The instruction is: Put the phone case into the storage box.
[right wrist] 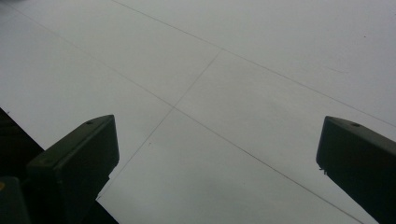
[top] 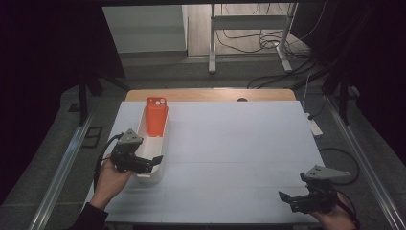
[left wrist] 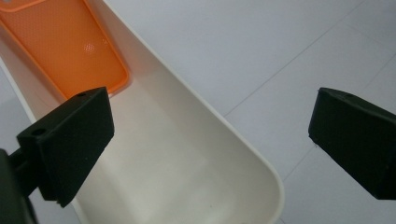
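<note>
- Two grippers under my control: my left gripper [top: 152, 162] hangs over the near end of a long, smooth white tray [top: 152, 176], jaws spread wide, one over its hollow and one over the table outside its wall.
- Inside the tray's far end lies a matte orange phone case [top: 156, 116] with rounded corners.
- My right gripper [top: 286, 197] hovers wide open over the bare white tabletop [top: 239, 143], well apart from the tray.

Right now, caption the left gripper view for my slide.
Open tongs straddle the tray's near wall; orange case inside.
</note>
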### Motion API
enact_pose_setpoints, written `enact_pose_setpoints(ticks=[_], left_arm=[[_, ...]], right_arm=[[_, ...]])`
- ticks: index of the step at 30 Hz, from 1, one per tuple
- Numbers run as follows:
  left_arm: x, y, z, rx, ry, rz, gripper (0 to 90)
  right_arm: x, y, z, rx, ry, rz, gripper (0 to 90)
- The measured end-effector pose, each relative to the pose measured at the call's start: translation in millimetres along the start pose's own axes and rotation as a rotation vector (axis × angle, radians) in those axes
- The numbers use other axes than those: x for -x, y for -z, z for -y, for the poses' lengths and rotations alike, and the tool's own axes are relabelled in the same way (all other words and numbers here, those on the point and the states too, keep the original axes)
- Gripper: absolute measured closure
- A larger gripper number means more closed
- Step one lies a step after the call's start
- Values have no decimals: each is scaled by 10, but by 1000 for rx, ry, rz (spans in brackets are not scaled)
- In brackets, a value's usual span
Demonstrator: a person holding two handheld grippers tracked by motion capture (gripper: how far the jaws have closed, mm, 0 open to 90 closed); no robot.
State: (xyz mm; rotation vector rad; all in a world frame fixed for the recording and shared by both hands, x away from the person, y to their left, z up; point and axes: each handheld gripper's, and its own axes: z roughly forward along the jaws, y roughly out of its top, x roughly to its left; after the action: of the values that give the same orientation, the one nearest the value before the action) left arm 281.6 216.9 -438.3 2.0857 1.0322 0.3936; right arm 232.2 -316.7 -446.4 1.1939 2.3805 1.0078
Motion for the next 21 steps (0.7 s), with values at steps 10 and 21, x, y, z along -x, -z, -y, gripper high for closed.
enact_pose_setpoints(ticks=[10,21], left_arm=[[93,117,94,11,1,1,13],[177,234,259,15,23,1,12]], right_arm=[[1,-4,-2,-5,-3,3,0],[-1,-7,-2,-6,-2,5,0]])
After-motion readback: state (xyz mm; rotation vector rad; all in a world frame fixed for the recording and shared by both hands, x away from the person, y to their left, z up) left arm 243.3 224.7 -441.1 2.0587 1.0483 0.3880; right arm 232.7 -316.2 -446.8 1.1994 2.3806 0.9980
